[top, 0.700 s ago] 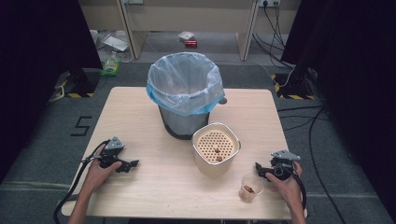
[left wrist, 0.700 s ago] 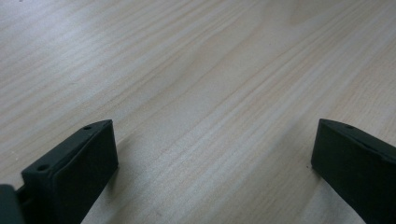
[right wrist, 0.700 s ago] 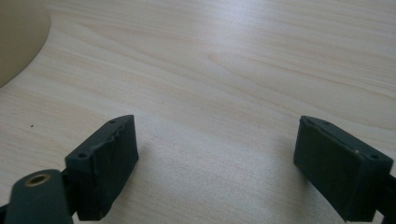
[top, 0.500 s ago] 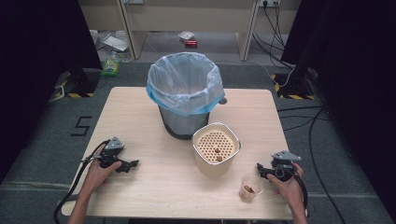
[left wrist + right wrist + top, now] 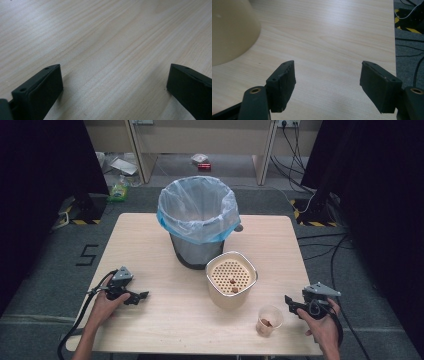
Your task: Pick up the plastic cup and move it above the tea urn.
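A grey bin lined with a pale blue bag [image 5: 198, 215] stands at the middle of the wooden table [image 5: 150, 245]. In front of it sits a cream container [image 5: 231, 280] with a perforated insert and a small brown bit on it; its side also appears as the cream container [image 5: 232, 30]. A small clear cup [image 5: 269, 320] holding brown pieces stands near the front edge. My left gripper [image 5: 141, 296] rests on the table at front left, open and with nothing in it, as the left gripper [image 5: 115, 87] confirms. My right gripper [image 5: 290, 303] lies just right of the cup, open, and the right gripper [image 5: 327, 82] holds nothing.
The table's right edge [image 5: 394, 50] runs close beside my right gripper, with cables on the grey floor [image 5: 320, 245] beyond. A shelf unit and litter lie behind the table. Bare wood spreads between the two grippers.
My right gripper has shifted a little to the right, away from the cup. The left gripper and the objects have stayed put.
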Motion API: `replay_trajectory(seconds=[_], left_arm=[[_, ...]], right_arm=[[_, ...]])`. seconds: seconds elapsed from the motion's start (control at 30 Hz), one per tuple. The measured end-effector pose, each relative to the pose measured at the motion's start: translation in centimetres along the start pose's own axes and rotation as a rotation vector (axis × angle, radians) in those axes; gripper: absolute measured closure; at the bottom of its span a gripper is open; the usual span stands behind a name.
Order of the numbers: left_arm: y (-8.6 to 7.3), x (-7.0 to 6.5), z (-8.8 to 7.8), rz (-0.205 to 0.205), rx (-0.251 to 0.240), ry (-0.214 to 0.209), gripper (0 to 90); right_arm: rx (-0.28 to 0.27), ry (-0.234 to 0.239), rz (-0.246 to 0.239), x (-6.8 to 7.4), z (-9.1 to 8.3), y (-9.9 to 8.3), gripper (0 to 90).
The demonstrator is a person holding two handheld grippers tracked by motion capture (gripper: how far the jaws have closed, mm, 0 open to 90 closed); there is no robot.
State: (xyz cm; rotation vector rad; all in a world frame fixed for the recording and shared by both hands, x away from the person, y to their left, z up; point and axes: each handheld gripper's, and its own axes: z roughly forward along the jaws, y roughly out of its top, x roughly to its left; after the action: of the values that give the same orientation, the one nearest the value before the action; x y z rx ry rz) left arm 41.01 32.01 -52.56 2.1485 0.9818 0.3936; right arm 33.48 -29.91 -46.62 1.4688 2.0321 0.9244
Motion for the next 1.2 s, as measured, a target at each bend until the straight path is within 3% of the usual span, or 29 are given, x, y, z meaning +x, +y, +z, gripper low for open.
replay_trajectory(seconds=[0.2, 0.37, 0.63, 0.97, 1.2], left_arm=[[0.0, 0.0, 0.0, 0.001, 0.000, 0.000, 0.0], [0.0, 0.0, 0.0, 0.000, -0.001, 0.000, 0.0], [0.0, 0.0, 0.0, -0.001, 0.000, 0.000, 0.0], [0.0, 0.0, 0.0, 0.000, 0.000, 0.000, 0.0], [0.0, 0.0, 0.0, -0.001, -0.001, 0.000, 0.0]], right_arm=[[-0.027, -0.001, -0.030, 1.1, -1.9, 0.0, 26.7], [-0.056, 0.016, -0.010, 1.3, -3.5, 0.4, 25.7], [-0.103, 0.069, -0.055, 2.5, -6.0, 1.1, 39.7], [-0.071, 0.171, -0.106, 4.8, -5.2, 0.9, 47.2], [-0.047, 0.205, -0.126, 5.5, -4.3, 0.6, 52.3]])
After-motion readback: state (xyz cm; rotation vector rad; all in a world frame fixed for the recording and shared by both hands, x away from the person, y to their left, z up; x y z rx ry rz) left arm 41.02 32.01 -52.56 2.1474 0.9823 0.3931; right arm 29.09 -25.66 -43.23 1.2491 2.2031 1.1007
